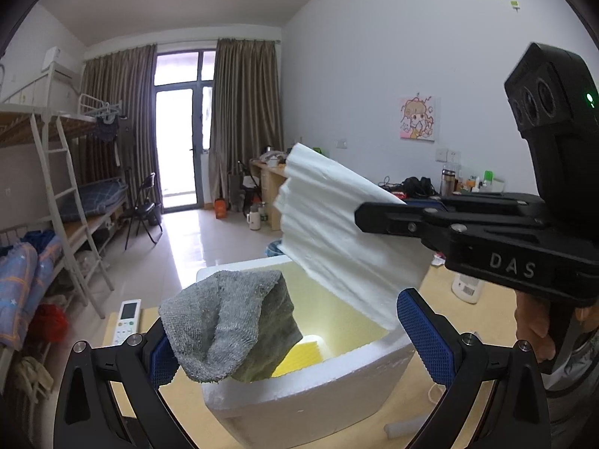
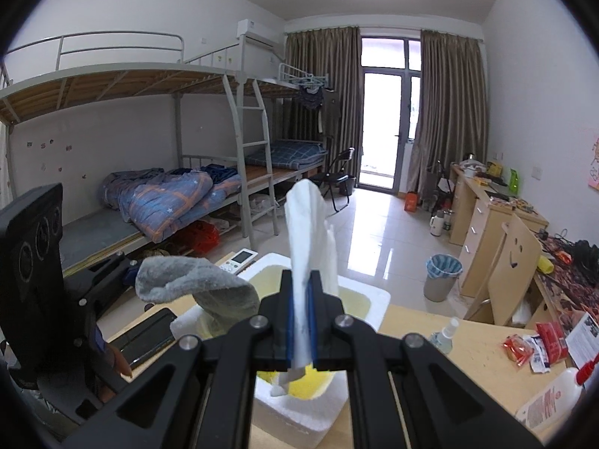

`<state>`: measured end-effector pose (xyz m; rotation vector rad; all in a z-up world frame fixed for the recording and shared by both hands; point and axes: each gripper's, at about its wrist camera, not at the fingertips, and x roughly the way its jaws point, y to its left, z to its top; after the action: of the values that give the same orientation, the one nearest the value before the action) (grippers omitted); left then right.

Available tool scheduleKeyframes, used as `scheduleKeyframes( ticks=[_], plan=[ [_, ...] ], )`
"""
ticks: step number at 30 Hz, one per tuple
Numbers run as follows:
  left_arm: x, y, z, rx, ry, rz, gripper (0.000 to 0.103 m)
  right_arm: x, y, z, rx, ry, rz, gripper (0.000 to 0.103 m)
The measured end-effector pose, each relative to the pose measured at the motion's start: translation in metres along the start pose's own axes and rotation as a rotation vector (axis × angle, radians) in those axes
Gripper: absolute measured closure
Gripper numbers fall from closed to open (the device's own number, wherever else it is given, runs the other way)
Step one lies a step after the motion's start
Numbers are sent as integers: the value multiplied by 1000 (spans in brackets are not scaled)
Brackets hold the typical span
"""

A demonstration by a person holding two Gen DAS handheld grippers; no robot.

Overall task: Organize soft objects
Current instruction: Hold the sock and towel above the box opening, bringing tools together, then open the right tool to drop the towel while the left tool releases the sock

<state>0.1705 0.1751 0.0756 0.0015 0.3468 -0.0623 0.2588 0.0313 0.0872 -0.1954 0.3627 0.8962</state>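
A white foam box with a yellowish inside stands on the wooden table, and a yellow sponge lies in it. My left gripper is open wide just above the box's near rim. A grey towel hangs off its left finger over the box, and the right pad is well clear of it. My right gripper is shut on the white foam lid, holding it tilted up above the box's far side. In the left wrist view the lid slants up and left from the right gripper.
A white remote lies left of the box and a black flat device sits nearer. A spray bottle, snack packets and a white bottle are on the table's right. Bunk beds stand beyond the table.
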Motion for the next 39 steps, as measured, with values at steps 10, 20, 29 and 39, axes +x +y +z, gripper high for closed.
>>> scheduleKeyframes(
  ticks=[10, 20, 29, 39],
  plan=[
    [3, 3, 0, -11, 8, 23, 1, 8, -5, 1, -12, -1, 31, 50],
    [3, 2, -3, 18, 5, 4, 1, 15, 3, 8, -34, 58, 157, 50],
    [-9, 4, -8, 55, -26, -58, 1, 24, 12, 2, -59, 127, 266, 50],
    [-11, -1, -8, 88, -32, -117, 1, 32, 15, 0, -74, 177, 333, 51]
  ],
)
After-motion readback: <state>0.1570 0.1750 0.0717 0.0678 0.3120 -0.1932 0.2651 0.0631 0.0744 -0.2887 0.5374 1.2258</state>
